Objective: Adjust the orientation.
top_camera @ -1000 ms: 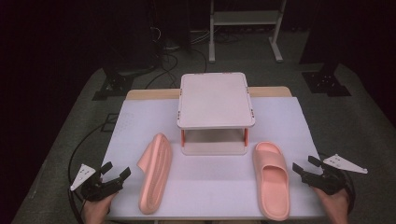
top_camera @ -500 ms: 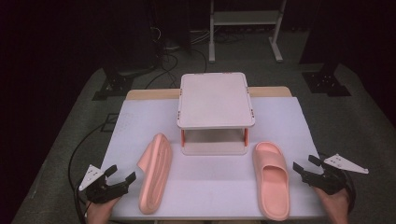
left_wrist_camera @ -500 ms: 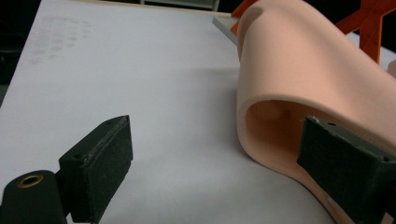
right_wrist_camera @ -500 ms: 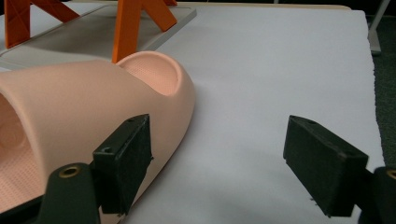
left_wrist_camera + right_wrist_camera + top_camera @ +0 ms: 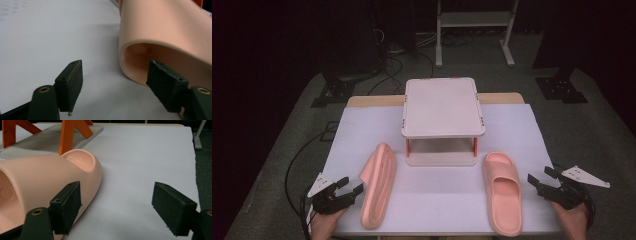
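2 pink slippers lie on the white-covered desk [image 5: 437, 200], 1 on each side in front of the 1 small two-tier rack [image 5: 442, 107]: the left slipper [image 5: 378, 185] tipped up on its edge, the right slipper [image 5: 502, 192] flat on its sole, and no brand or writing can be read on either. The left gripper [image 5: 351, 189] sits at the desk's near-left corner just beside the left slipper, jaws spread wide, with 1 jaw at the slipper's strap opening in the left gripper view. The right gripper [image 5: 539, 181] is near the right slipper's outer side, jaws likewise wide apart and holding nothing.
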`<state>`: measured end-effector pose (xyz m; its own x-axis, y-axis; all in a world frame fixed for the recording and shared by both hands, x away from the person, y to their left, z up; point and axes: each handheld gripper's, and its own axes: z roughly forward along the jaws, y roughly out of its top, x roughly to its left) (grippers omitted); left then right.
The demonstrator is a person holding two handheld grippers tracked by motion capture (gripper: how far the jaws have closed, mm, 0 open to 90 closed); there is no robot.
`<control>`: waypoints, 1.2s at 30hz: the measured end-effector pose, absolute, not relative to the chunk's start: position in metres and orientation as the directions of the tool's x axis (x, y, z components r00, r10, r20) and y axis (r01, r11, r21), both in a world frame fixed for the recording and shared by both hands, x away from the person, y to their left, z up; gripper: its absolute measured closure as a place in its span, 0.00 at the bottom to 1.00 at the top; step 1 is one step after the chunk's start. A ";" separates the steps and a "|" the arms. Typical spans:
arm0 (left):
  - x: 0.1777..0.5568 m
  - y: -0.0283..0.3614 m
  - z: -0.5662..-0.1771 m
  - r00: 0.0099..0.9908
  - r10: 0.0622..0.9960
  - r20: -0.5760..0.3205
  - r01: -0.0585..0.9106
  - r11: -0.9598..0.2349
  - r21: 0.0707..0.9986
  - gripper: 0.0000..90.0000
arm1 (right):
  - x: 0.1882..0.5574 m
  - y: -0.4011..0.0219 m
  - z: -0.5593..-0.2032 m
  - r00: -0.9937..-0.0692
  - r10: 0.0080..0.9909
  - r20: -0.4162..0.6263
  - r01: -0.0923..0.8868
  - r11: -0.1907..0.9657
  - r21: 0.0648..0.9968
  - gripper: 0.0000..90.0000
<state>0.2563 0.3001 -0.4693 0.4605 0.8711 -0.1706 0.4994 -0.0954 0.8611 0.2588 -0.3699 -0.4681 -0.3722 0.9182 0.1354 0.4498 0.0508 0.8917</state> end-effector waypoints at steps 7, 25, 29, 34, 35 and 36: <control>0.266 0.289 -0.471 0.472 0.866 -0.163 0.506 -0.115 0.855 0.43 | 0.260 -0.368 -0.470 -0.384 0.914 0.130 0.456 0.065 0.888 0.26; 0.277 0.272 -0.467 0.521 0.834 -0.179 0.500 -0.128 0.857 0.54 | 0.261 -0.364 -0.472 -0.400 0.909 0.122 0.462 0.084 0.883 0.26; 0.277 0.271 -0.467 0.528 0.830 -0.181 0.495 -0.128 0.859 0.54 | 0.262 -0.363 -0.472 -0.405 0.907 0.115 0.459 0.093 0.884 0.26; 0.277 0.267 -0.464 0.540 0.822 -0.181 0.480 -0.124 0.868 0.54 | 0.262 -0.361 -0.472 -0.409 0.906 0.114 0.464 0.099 0.880 0.26; 0.277 0.266 -0.463 0.543 0.821 -0.178 0.477 -0.128 0.869 0.54 | 0.262 -0.361 -0.472 -0.409 0.905 0.113 0.464 0.099 0.880 0.26; 0.276 0.264 -0.462 0.543 0.822 -0.171 0.469 -0.128 0.874 0.54 | 0.262 -0.361 -0.472 -0.409 0.906 0.112 0.464 0.101 0.880 0.26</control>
<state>0.2762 0.2641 -0.4619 0.5432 0.8220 -0.1712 0.4694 -0.1282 0.8736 0.2619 -0.3610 -0.4720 -0.4089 0.9057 0.1120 0.4636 0.1005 0.8803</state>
